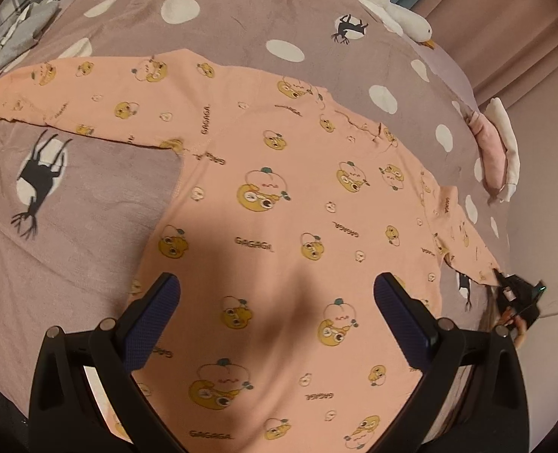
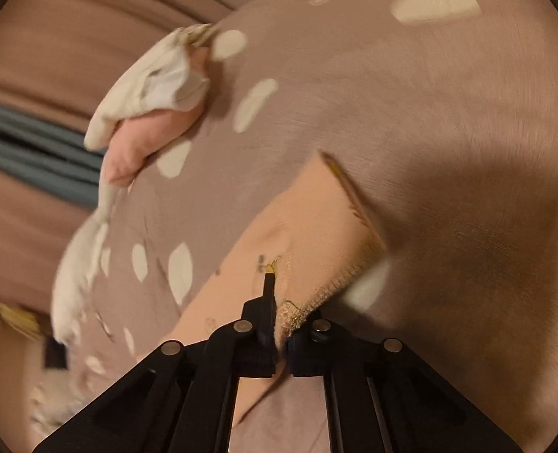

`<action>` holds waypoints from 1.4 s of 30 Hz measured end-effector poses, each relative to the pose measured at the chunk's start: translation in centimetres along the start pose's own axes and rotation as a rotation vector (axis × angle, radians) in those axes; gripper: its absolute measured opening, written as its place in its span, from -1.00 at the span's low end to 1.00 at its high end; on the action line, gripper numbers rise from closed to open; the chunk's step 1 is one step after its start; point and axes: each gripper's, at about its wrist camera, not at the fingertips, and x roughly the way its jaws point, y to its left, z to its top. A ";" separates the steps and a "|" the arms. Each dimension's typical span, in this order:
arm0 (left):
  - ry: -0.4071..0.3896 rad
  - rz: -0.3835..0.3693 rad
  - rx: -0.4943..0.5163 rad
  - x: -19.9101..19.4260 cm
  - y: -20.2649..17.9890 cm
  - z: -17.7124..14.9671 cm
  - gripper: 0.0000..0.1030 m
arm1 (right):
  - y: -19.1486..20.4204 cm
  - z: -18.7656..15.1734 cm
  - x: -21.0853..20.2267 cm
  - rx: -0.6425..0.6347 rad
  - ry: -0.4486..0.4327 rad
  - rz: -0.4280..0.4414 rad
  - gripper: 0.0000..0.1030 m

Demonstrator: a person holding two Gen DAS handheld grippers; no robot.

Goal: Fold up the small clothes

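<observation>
A small peach long-sleeved top (image 1: pixel 279 204) printed with yellow cartoon faces lies spread flat on a mauve dotted bedcover (image 1: pixel 90 249). Its left sleeve (image 1: pixel 82 98) stretches to the far left. My left gripper (image 1: pixel 277 290) is open and hovers over the lower body of the top, holding nothing. My right gripper (image 2: pixel 280 298) is shut on the cuff end of the right sleeve (image 2: pixel 316 226) and holds it lifted off the cover. It also shows in the left wrist view (image 1: pixel 512 290) at the sleeve's tip.
A white goose plush toy (image 1: pixel 392 3) lies at the far edge of the bed. A pink and white folded cloth (image 1: pixel 499 154) sits at the right edge; it also shows in the right wrist view (image 2: pixel 146 113). Plaid bedding (image 1: pixel 26 11) lies at far left. Curtains (image 1: pixel 505 22) hang behind.
</observation>
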 end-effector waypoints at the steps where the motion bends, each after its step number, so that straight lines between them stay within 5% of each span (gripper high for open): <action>1: -0.005 0.000 0.001 -0.1 0.1 0.0 0.99 | 1.1 0.2 -0.2 -0.028 -0.004 -0.001 -0.91; 13: -0.092 -0.024 -0.005 -4.6 4.4 -1.7 0.99 | 23.6 -4.6 -7.7 -0.533 -0.082 0.059 -0.91; 22: -0.115 -0.023 -0.039 -6.1 9.0 -2.7 0.99 | 38.2 -20.6 0.4 -1.002 0.025 -0.013 -0.91; 29: -0.122 0.018 -0.098 -6.0 12.7 -2.2 0.99 | 39.3 -34.5 9.1 -1.280 0.169 -0.086 -0.91; 36: -0.111 0.031 -0.133 -5.3 14.4 -1.5 0.99 | 37.7 -43.5 13.0 -1.540 0.221 -0.217 -0.89; 40: -0.106 0.026 -0.153 -5.1 15.0 -1.5 0.99 | 37.1 -46.3 12.6 -1.713 0.205 -0.249 -0.10; 42: -0.107 0.026 -0.177 -5.1 15.4 -1.5 0.99 | 37.1 -46.3 11.3 -1.775 0.172 -0.221 0.00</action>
